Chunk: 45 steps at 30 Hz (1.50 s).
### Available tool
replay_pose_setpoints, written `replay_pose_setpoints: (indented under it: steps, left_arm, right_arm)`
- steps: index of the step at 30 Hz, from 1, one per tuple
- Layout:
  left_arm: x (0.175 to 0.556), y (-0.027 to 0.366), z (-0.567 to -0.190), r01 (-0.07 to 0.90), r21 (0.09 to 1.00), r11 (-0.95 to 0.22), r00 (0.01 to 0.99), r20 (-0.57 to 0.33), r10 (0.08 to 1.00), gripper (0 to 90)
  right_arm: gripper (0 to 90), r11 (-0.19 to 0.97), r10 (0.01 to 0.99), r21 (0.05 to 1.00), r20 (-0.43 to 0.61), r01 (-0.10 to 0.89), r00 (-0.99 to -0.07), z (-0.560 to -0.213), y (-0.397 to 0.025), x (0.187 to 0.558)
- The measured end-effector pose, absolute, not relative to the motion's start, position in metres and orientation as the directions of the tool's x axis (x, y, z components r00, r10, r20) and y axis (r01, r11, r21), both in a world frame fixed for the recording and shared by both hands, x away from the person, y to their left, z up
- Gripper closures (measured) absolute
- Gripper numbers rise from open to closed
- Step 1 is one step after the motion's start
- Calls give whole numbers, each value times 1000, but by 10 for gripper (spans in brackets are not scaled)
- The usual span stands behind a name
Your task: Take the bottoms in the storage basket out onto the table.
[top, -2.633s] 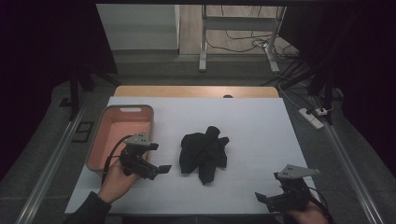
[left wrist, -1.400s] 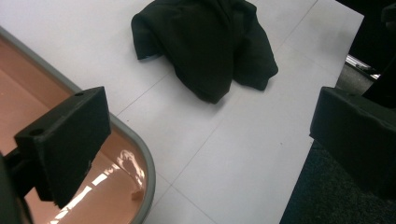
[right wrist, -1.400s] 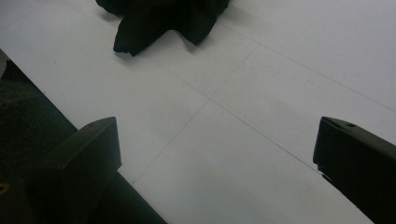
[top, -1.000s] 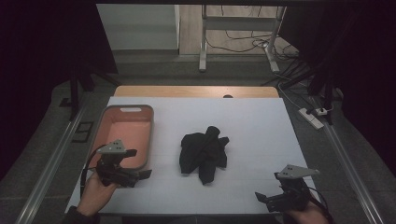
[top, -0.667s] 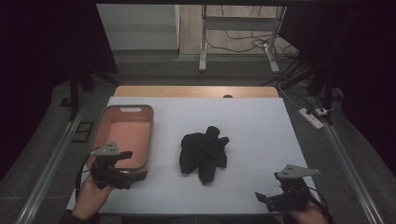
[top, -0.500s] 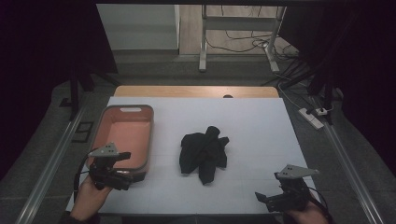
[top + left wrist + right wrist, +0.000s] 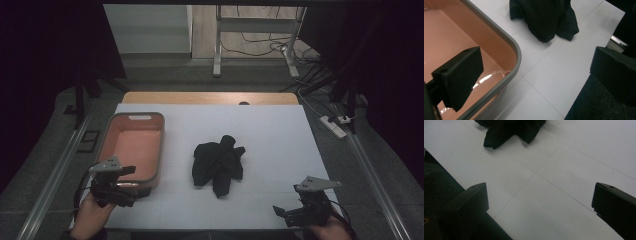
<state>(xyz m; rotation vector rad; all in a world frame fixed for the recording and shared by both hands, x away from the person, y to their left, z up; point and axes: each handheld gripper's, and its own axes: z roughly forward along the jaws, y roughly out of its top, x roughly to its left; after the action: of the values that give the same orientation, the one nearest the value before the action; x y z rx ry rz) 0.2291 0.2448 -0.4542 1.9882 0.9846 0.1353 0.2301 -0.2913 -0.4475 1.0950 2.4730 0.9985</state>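
While we watch: nothing gripped
Left claw [image 7: 131, 186]: wide, over our pink bin's [image 7: 156, 150] near corner
Right claw [image 7: 284, 212]: wide, above bare surface [image 7: 280, 135]
Black cloth [image 7: 218, 164]: crumpled mid-surface, beside bin, between claws

High view: fixed above the near table [image 7: 280, 130] edge, looking forward and down. Left gripper view: close, low over the pink tray [image 7: 516, 53] corner. Right gripper view: close above tabletop. All share the black cloth [image 7: 218, 164].
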Motion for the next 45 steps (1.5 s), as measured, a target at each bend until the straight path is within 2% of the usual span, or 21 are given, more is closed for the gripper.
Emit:
replay_pose_setpoints:
  steps: [45]
  left_arm:
    - [200, 283, -461, 619, 762, -189, 602, -306, 738, 0]
  right_arm:
    - [10, 486, 730, 676, 33, 554, -682, -448, -291, 230]
